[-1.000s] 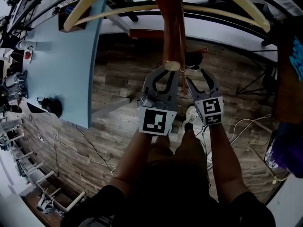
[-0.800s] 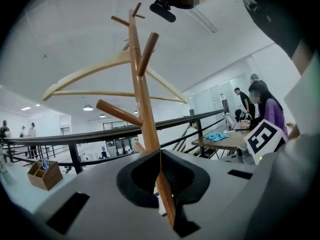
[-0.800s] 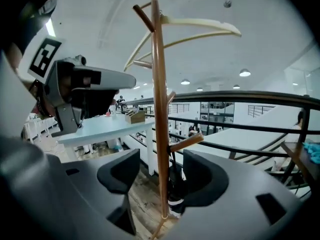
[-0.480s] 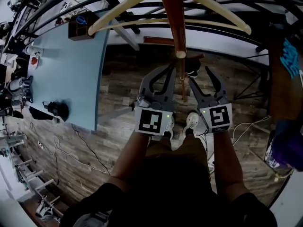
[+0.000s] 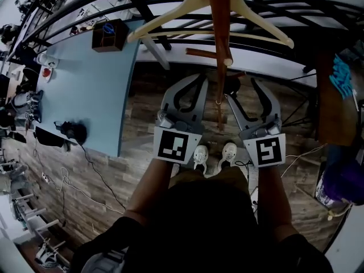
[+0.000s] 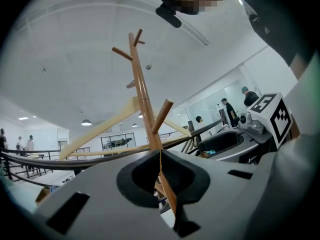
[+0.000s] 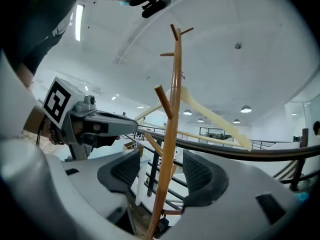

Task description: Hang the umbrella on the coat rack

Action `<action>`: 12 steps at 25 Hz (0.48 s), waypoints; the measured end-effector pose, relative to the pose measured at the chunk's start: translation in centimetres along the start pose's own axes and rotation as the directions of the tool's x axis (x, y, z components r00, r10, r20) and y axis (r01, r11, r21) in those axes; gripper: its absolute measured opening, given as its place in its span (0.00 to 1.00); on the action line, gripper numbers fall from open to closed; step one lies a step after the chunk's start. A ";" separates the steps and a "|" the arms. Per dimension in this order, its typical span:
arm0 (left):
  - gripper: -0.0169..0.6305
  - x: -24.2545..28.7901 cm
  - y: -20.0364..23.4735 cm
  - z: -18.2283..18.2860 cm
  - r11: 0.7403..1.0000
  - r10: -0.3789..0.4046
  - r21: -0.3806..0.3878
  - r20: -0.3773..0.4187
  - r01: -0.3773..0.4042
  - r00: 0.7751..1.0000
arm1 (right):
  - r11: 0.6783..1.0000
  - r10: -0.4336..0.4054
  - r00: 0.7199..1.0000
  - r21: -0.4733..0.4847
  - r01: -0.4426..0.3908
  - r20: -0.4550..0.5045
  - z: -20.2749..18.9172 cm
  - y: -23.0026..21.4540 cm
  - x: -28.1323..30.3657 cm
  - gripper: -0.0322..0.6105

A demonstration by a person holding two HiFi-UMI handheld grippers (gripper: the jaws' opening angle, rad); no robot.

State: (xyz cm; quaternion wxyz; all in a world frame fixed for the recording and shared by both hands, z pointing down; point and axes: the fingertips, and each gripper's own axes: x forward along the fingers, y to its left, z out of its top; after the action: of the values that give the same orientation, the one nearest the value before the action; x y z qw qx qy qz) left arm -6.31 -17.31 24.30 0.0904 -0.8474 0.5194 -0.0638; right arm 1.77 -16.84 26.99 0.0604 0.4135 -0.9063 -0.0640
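Observation:
No umbrella shows in any view. The brown wooden coat rack (image 5: 218, 16) rises in front of me, and a pale wooden hanger (image 5: 170, 19) hangs on it. My left gripper (image 5: 193, 79) is held just left of the pole, shut with nothing in it. My right gripper (image 5: 242, 92) is just right of the pole, open and empty. In the left gripper view the jaws (image 6: 161, 156) meet along a thin seam below the rack (image 6: 142, 99). In the right gripper view the pole (image 7: 172, 114) stands beyond the open right gripper (image 7: 160, 174).
A light blue table (image 5: 85, 84) stands at the left with a brown box (image 5: 110, 34) and a black object (image 5: 73, 132) on it. Black railings (image 5: 273, 4) run behind the rack. Cables (image 5: 96, 175) lie on the wooden floor. My white shoes (image 5: 213, 152) are below.
Both grippers have drawn back from the rack's peg and spread a little apart. The rack and hanger sit higher in the head view. Neither gripper's state has changed.

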 end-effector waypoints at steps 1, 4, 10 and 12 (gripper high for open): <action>0.05 -0.2 0.2 0.7 1.000 0.000 0.008 0.006 0.000 1.000 | 1.000 0.000 1.000 -0.005 0.000 0.011 0.8 0.0 -0.1 0.48; 0.05 -0.7 0.6 2.9 1.000 0.002 0.023 0.042 -0.003 0.999 | 0.999 -0.004 0.999 -0.035 0.005 0.043 3.0 -0.1 -0.5 0.48; 0.05 -1.3 1.2 7.0 0.999 -0.009 0.051 0.119 0.003 0.993 | 0.996 0.034 0.992 -0.081 -0.024 0.125 8.0 0.8 -0.8 0.48; 0.05 -1.5 1.3 8.0 0.997 -0.011 0.071 0.141 0.001 0.990 | 0.994 0.045 0.987 -0.101 -0.030 0.151 9.5 1.2 -0.9 0.48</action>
State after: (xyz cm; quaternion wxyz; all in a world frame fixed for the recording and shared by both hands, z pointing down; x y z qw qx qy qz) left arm -6.46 -15.85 16.21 0.1567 -0.8476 0.5066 -0.0222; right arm -0.08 -14.81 17.79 0.0120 0.3868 -0.9115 -0.1391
